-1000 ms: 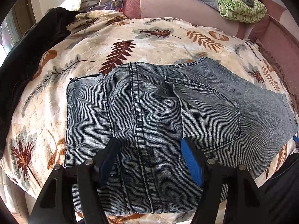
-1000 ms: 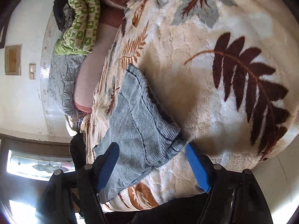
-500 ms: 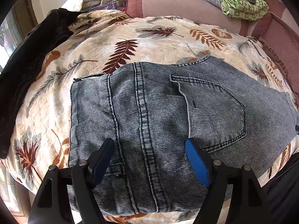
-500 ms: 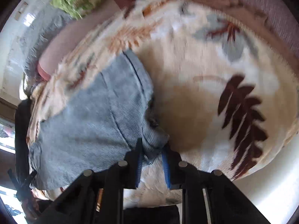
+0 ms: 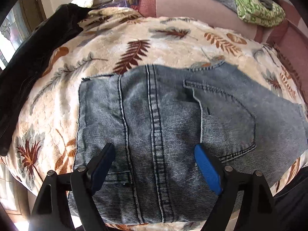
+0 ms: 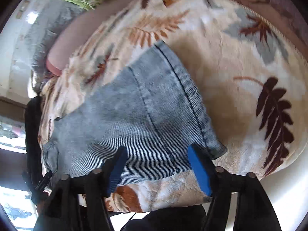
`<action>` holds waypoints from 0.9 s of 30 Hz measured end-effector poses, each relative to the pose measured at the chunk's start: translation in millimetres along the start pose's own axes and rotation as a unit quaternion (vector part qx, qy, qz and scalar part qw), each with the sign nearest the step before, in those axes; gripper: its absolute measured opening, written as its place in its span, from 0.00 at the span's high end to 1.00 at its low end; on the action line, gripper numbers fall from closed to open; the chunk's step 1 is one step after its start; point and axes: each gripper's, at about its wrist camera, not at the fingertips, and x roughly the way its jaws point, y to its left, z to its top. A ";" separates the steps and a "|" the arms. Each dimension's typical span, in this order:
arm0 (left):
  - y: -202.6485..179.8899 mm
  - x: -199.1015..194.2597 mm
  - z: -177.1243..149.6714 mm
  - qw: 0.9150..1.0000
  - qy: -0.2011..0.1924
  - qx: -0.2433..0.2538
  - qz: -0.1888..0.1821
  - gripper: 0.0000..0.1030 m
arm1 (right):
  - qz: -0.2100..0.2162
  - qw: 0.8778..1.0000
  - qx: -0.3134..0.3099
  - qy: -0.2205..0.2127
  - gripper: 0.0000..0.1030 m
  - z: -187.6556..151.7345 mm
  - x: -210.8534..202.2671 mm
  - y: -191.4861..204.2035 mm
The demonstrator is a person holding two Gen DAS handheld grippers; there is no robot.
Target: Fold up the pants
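The faded blue denim pants [image 5: 163, 119] lie folded into a flat, wide block on the leaf-print blanket [image 5: 119, 44], back pocket facing up. My left gripper [image 5: 154, 160] is open and empty, hovering just above the near part of the denim. In the right wrist view the same pants [image 6: 134, 115] show from their right end, with the stitched hem edge toward the blanket [image 6: 240, 77]. My right gripper [image 6: 156, 160] is open and empty, its blue pads on either side of the near denim edge without clamping it.
A black garment [image 5: 32, 57] lies along the left edge of the bed. A pink cushion [image 5: 192, 5], grey bedding and a green patterned cloth [image 5: 258, 5] sit at the far side. The blanket's front edge drops off just below both grippers.
My right gripper, shut on the pants' corner half a second ago, has opened and let go. The left gripper has stayed open and drifted slightly above the denim.
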 end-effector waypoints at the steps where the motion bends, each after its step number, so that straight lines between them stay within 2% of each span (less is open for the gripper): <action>1: 0.6 -10.2 2.9 1.000 -0.022 -0.002 -0.005 0.17 | 0.007 0.999 -0.029 -0.014 0.42 4.0 -11.0 19.6; 3: 1.5 -25.6 11.8 0.998 -0.057 -0.018 -0.025 0.17 | 0.031 0.996 -0.075 -0.036 0.42 16.9 -26.9 66.5; 5: 6.0 -31.2 21.9 0.994 -0.090 -0.044 -0.038 0.17 | 0.058 0.988 -0.138 -0.033 0.42 29.5 -25.1 124.8; 6: 8.9 -26.6 25.7 0.993 -0.093 -0.058 -0.037 0.17 | 0.073 0.983 -0.169 -0.026 0.42 34.6 -16.8 155.4; 9: 17.2 12.2 29.1 0.994 -0.041 -0.093 -0.038 0.17 | 0.110 0.963 -0.246 0.011 0.42 42.2 21.3 246.3; 10: 20.3 25.7 25.3 0.994 -0.021 -0.100 -0.033 0.17 | 0.109 0.957 -0.267 0.025 0.42 45.2 40.1 273.0; 11: 22.1 33.2 19.9 0.994 -0.018 -0.100 -0.029 0.17 | 0.100 0.951 -0.291 0.037 0.44 47.5 60.1 298.8; 12: 21.3 33.7 16.6 0.995 -0.028 -0.091 -0.028 0.17 | 0.091 0.945 -0.311 0.050 0.53 47.7 79.3 324.4; 14: 16.9 29.4 17.1 0.996 -0.035 -0.076 -0.020 0.17 | 0.069 0.936 -0.334 0.085 0.61 46.3 121.2 360.3; 16: 17.4 33.1 14.9 0.997 -0.032 -0.066 -0.020 0.17 | 0.037 0.928 -0.357 0.102 0.61 44.4 156.1 382.6; 18: 18.7 31.7 13.2 0.997 -0.038 -0.062 -0.024 0.17 | 0.026 0.926 -0.357 0.125 0.61 44.8 180.8 390.0; 19: 18.8 31.5 12.9 0.997 -0.038 -0.059 -0.025 0.17 | 0.024 0.925 -0.354 0.137 0.65 43.3 190.1 391.3; 21: 19.5 31.1 12.2 0.997 -0.039 -0.056 -0.026 0.17 | -0.001 0.913 -0.379 0.151 0.82 35.2 202.4 397.4; 23: 20.0 30.3 11.8 0.997 -0.040 -0.055 -0.027 0.17 | -0.020 0.905 -0.403 0.136 0.96 29.6 200.0 402.9; 26: 21.4 30.4 12.4 0.997 -0.039 -0.061 -0.029 0.17 | -0.020 0.904 -0.417 0.094 0.96 31.9 185.5 410.8; 27: 21.2 30.6 12.5 0.997 -0.039 -0.062 -0.028 0.17 | -0.023 0.903 -0.419 0.092 0.96 32.5 186.9 411.7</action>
